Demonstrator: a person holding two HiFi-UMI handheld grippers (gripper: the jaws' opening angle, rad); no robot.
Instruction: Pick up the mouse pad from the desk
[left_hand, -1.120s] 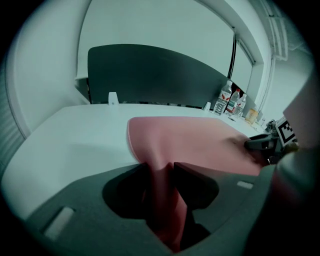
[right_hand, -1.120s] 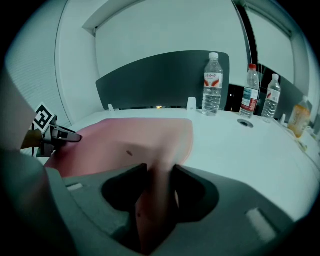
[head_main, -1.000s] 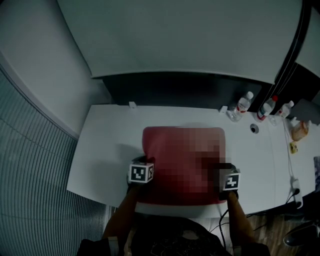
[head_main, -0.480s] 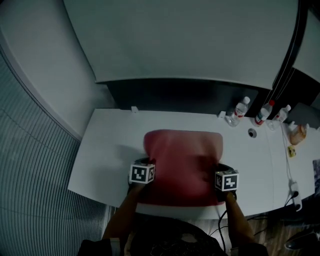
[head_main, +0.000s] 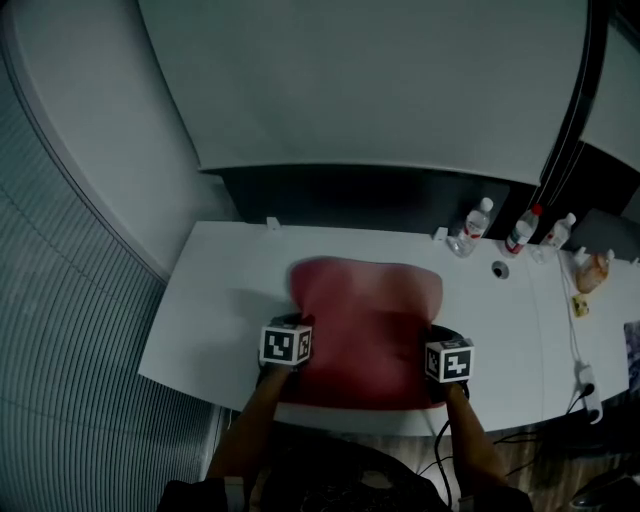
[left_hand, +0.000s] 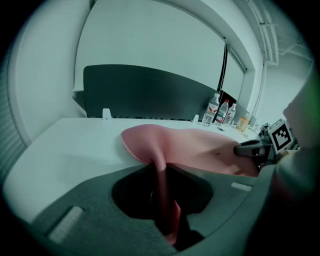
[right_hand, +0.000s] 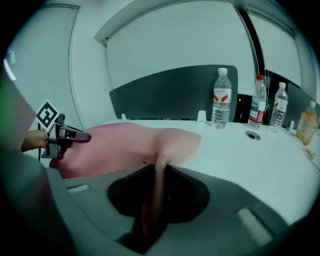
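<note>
Head view, far left of the frame: a ribbed wall (head_main: 70, 350) curves down beside the white desk (head_main: 210, 300). Moving right along the desk's near edge, here's the left gripper (head_main: 287, 340), marker cube on top, sitting at the lower left corner of the red mouse pad (head_main: 365, 320). The pad fills the middle of the desk. Its far edge runs toward the dark partition (head_main: 380, 195) at the back.

Left gripper view now: the jaws are closing and they pinch the pad's near edge, which bunches into a narrow fold running down between them. The pad rises off the desk toward that fold.

Back in the head view, at the pad's lower right corner, there's the right gripper (head_main: 447, 358). Right gripper view gives the same story: jaws closing, a pink fold of pad clamped between them, the sheet pulled up toward the grip.

Further right, at the desk's back edge, three water bottles (head_main: 478, 215) stand in a row, well apart from the pad, with a round cable hole (head_main: 500, 269) just in front of them. An amber bottle (head_main: 590, 272) stands near the right edge of the frame.
</note>
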